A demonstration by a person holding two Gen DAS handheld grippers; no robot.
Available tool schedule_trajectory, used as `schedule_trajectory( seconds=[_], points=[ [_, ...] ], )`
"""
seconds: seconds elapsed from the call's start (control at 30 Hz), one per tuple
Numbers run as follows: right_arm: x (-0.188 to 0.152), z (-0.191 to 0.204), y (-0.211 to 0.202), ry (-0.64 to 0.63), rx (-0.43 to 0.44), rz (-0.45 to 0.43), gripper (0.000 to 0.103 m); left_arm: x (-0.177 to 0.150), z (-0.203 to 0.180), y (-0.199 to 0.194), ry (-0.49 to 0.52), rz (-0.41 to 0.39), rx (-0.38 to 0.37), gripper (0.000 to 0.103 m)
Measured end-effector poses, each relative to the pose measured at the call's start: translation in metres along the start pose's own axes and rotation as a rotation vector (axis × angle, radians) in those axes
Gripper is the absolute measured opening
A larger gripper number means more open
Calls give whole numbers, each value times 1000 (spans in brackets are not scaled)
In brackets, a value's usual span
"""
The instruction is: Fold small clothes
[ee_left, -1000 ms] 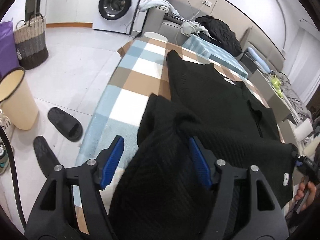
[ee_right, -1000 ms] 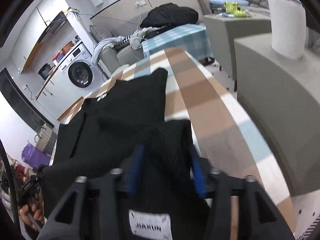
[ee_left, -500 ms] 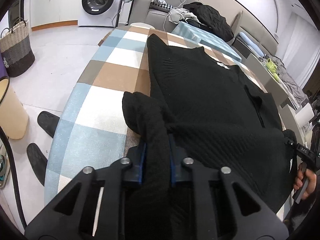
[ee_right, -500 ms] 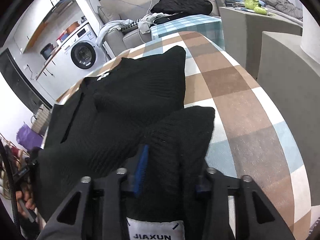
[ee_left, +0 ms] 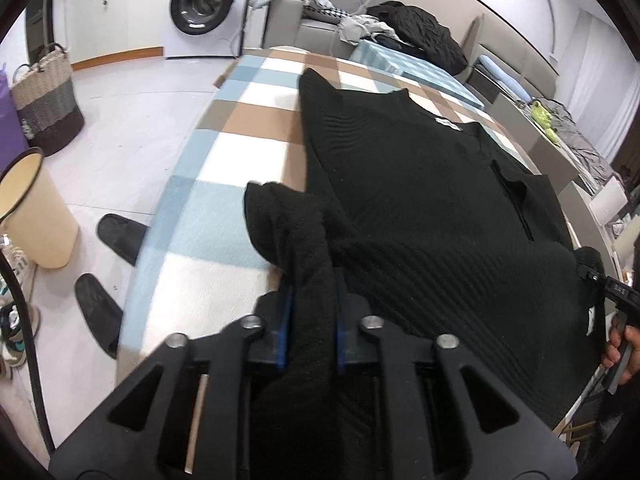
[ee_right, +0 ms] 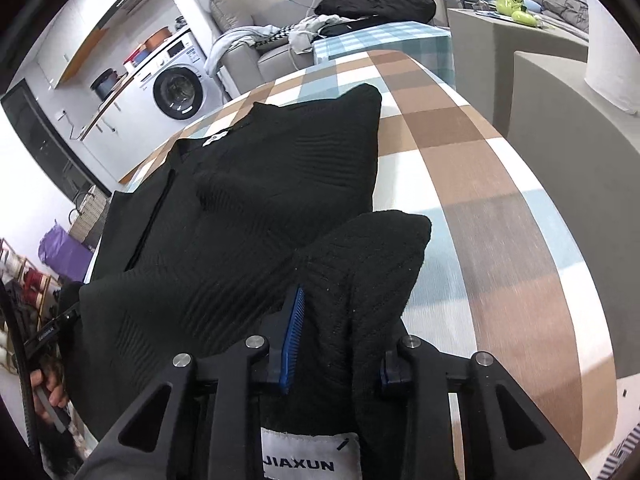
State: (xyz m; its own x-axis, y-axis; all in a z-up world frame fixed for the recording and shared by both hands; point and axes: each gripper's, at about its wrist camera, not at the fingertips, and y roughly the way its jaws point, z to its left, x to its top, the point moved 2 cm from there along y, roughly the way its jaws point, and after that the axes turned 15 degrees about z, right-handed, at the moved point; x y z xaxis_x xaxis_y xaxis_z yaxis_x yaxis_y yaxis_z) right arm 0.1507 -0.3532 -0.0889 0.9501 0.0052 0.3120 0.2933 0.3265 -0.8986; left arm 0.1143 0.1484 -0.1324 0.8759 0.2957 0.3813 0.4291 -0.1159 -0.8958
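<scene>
A black knit sweater (ee_left: 420,200) lies spread on a checked tablecloth (ee_left: 240,152); it also shows in the right wrist view (ee_right: 260,200). My left gripper (ee_left: 310,312) is shut on a bunched fold of the sweater's near left hem. My right gripper (ee_right: 336,340) is shut on a thick fold of the near right hem, with a white JIAXUN label (ee_right: 308,456) hanging below it. Both hold the hem slightly above the table's near edge.
The checked table (ee_right: 500,200) drops off at both sides. Two black slippers (ee_left: 116,236), a cream bin (ee_left: 36,208) and a woven basket (ee_left: 48,100) stand on the floor at left. A grey cabinet (ee_right: 560,120) stands close at right. A sofa with clothes (ee_left: 360,28) is behind.
My left gripper closed on the sweater hem, from wide open a second ago. Both grippers have drawn back toward the near edge, pulling the hem folds with them.
</scene>
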Motion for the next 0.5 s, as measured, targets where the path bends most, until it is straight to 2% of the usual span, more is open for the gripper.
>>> schedule_trajectory(
  seconds=[0.03,0.07,0.1,0.17,0.23,0.3,0.5],
  points=[
    [-2,0,-2,-7,-6,-1,39,-2,1,-3,-4,1,11,30],
    [-2,-2,-4,-7,-7,1,44,-5,2,-6,-8,4,20,44],
    [-4,-4,-8,-4,7,0,48,-8,3,-10,-11,3,25,53],
    [-11,-13,-21,9,37,-20,48,-17,6,-18,-7,-8,27,54],
    [-16,-20,-29,8,39,-21,53,-27,9,-24,-6,-1,33,54],
    [-28,-28,-36,12,30,-6,53,-36,13,-29,-16,2,36,54],
    [-56,-23,-47,-30,41,-7,53,-58,21,-37,-37,10,28,54]
  ],
)
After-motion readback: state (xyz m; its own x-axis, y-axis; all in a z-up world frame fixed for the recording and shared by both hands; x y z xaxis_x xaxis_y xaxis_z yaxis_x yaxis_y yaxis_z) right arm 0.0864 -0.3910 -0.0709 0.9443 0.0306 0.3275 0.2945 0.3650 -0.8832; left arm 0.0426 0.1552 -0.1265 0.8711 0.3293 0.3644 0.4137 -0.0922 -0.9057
